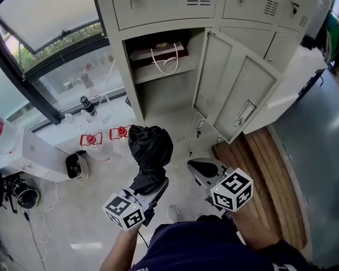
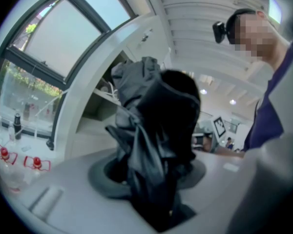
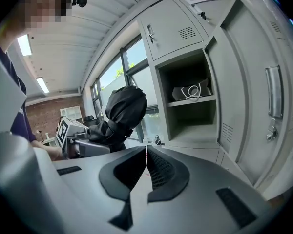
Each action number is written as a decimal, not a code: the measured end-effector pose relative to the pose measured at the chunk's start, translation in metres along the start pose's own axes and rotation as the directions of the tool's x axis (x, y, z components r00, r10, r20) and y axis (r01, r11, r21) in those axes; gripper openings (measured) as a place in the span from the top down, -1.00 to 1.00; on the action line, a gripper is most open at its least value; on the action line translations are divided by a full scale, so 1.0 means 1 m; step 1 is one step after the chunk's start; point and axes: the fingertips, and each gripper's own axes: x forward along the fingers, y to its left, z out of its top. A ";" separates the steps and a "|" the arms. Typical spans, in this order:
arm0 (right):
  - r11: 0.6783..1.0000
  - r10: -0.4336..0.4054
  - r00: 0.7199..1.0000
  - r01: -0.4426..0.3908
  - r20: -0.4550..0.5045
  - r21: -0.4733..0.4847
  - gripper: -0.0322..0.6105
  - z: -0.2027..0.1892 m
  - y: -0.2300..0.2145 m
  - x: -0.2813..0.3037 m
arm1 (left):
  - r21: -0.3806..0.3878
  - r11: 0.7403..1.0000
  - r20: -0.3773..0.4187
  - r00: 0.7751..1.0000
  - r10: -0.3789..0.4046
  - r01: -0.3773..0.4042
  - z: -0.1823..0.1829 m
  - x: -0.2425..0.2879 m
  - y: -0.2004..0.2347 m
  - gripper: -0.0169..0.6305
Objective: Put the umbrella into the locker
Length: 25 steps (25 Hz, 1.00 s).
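Note:
A folded black umbrella (image 1: pixel 151 148) stands up out of my left gripper (image 1: pixel 152 180), which is shut on its lower end. In the left gripper view the umbrella (image 2: pixel 156 130) fills the middle and hides the jaws of the left gripper (image 2: pixel 151 175). My right gripper (image 1: pixel 196 168) is to the right of the umbrella, apart from it, shut with nothing in it; in its own view the right gripper (image 3: pixel 146 149) has its pads meeting. Ahead stands the grey locker (image 1: pixel 130 78) with one compartment open (image 3: pixel 190 126) and its door (image 1: pixel 231 89) swung out to the right.
A dark bag with white handles (image 1: pixel 158 52) lies on the open compartment's upper shelf. Two red-capped bottles (image 1: pixel 91 139) stand on the floor at the left by the window. Wooden boards (image 1: pixel 265 174) lie at the right. A small black-and-white device (image 1: pixel 76 165) sits on the floor at the left.

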 end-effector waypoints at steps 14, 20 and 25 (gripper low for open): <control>1.000 0.010 0.995 -0.010 0.101 0.007 0.88 0.034 -0.056 0.032 | 0.016 0.996 -0.109 0.990 0.086 -0.085 0.006 0.062 0.050 0.34; 0.992 0.127 0.989 -0.126 0.077 -0.015 0.88 0.028 -0.072 0.047 | -0.014 0.984 -0.174 0.970 0.171 -0.176 0.007 0.113 0.089 0.34; 0.968 0.238 0.970 -0.232 0.052 -0.093 0.88 0.025 -0.074 0.044 | -0.074 0.966 -0.241 0.945 0.222 -0.246 0.007 0.158 0.113 0.34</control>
